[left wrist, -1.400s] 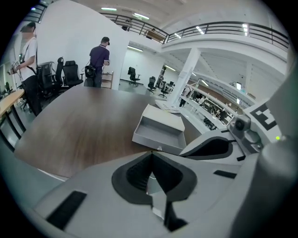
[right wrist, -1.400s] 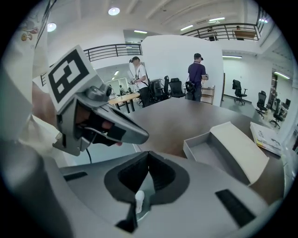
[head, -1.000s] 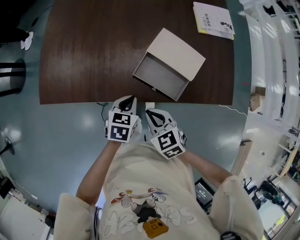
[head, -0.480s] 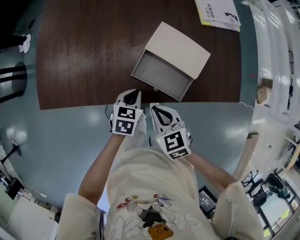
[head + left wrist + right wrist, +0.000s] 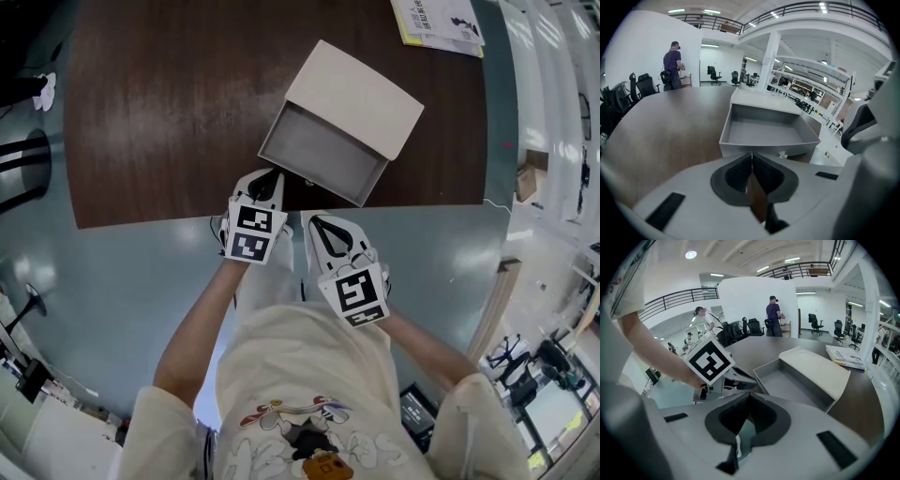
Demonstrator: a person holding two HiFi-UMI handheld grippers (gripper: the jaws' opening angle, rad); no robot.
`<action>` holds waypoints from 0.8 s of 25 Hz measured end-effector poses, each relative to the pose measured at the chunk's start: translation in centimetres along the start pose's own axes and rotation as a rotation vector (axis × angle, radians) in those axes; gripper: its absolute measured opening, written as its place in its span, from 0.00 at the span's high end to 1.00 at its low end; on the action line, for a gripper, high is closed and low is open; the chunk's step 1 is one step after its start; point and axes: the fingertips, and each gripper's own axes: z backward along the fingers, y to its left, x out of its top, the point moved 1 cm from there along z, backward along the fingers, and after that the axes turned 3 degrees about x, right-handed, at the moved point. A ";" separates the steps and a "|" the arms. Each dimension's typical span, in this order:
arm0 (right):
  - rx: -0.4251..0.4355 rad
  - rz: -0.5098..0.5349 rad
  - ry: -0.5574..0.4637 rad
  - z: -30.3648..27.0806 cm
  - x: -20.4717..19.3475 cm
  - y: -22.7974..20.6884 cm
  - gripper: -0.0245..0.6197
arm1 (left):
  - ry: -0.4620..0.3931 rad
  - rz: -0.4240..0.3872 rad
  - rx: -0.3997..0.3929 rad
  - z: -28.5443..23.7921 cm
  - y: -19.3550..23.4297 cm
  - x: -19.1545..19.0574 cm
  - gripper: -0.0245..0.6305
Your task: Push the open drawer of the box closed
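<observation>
Head view is showing a pale cream rectangular cardboard box [image 5: 356,86] sitting on a dark brown wooden table [image 5: 169,103], close to the table's near edge and turned at an angle to it. Its grey drawer [image 5: 323,155] is standing pulled out toward the person, its inside bare, its front wall reaching almost to the table edge.

The left gripper [image 5: 270,178] is hovering over the table edge, its tips pointing at the left end of the drawer's front wall and lying just beside it; whether they are touching cannot be told. The left gripper view is showing its dark pads pressed together with nothing between them, and the grey drawer [image 5: 764,133] rising straight ahead of the jaws.

The right gripper [image 5: 317,223] is hanging nearer the person, over the blue-grey glossy floor [image 5: 131,281], short of the table edge and apart from the drawer. The right gripper view is showing its jaws likewise meeting at the tips and carrying nothing, with the left gripper [image 5: 743,380] lying ahead on the left and the drawer beyond it.

A white printed booklet [image 5: 441,21] is lying at the table's far right corner, well apart from the box.
</observation>
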 end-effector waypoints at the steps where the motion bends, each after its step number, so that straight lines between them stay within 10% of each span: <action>1: 0.001 -0.002 0.001 0.0 -0.1 0.0 0.95 | -0.003 -0.006 0.000 -0.1 0.0 0.1 0.95; 20: 0.000 -0.020 -0.009 0.3 0.1 0.2 0.95 | -0.022 -0.007 0.029 -1.1 0.9 2.0 0.93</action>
